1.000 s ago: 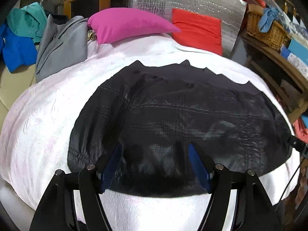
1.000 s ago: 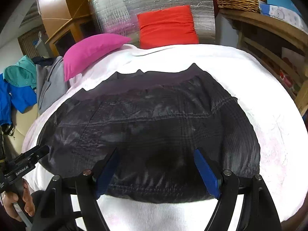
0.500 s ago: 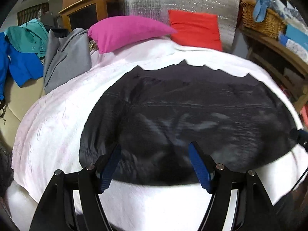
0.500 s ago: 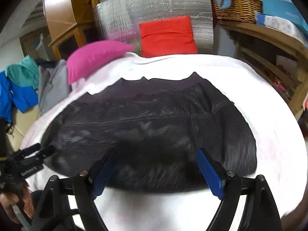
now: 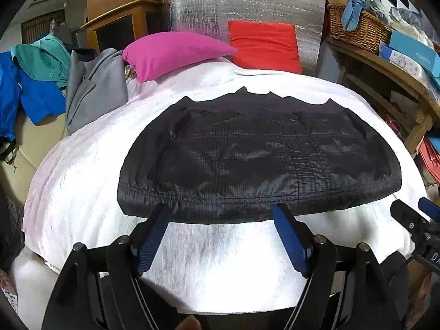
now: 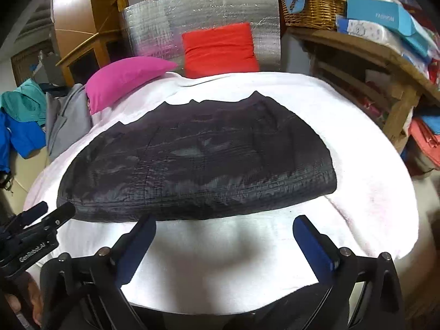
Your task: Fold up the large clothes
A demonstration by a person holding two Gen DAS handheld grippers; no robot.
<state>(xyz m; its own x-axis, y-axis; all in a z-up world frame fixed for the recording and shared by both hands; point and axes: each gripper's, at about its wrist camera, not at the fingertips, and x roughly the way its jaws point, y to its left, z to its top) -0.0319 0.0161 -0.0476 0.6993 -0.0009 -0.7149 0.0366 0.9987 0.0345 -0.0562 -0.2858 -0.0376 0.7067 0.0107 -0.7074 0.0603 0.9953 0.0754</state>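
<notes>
Black jacket (image 5: pixel 247 165) w/ faint grid quilting lies on white bedspread (image 5: pixel 82 192). At 11 o'clock a magenta pillow (image 5: pixel 176 55), at 12 a red cushion (image 5: pixel 264 46) vs silver foil panel (image 5: pixel 247 8). Blue pads (image 6: pixel 313 244), black grippers.

1x black garment (image 5: pixel 255 162), flat on bed (image 5: pixel 82 192). 2x cushions: 1 pink (image 5: pixel 176 52), 1 red (image 5: pixel 264 45). 1x silver foil panel (image 5: pixel 247 8). 1x wicker basket (image 5: pixel 354 27). 3x garments heaped far left: grey (image 5: pixel 93 85), teal (image 5: pixel 41 57), blue (image 5: pixel 30 93). 2x tongs: left (image 5: pixel 222 214), right (image 6: pixel 224 225), 2 blue pads each. Boxes on right shelf (image 5: pixel 385 66): stacked, exact count unclear.
</notes>
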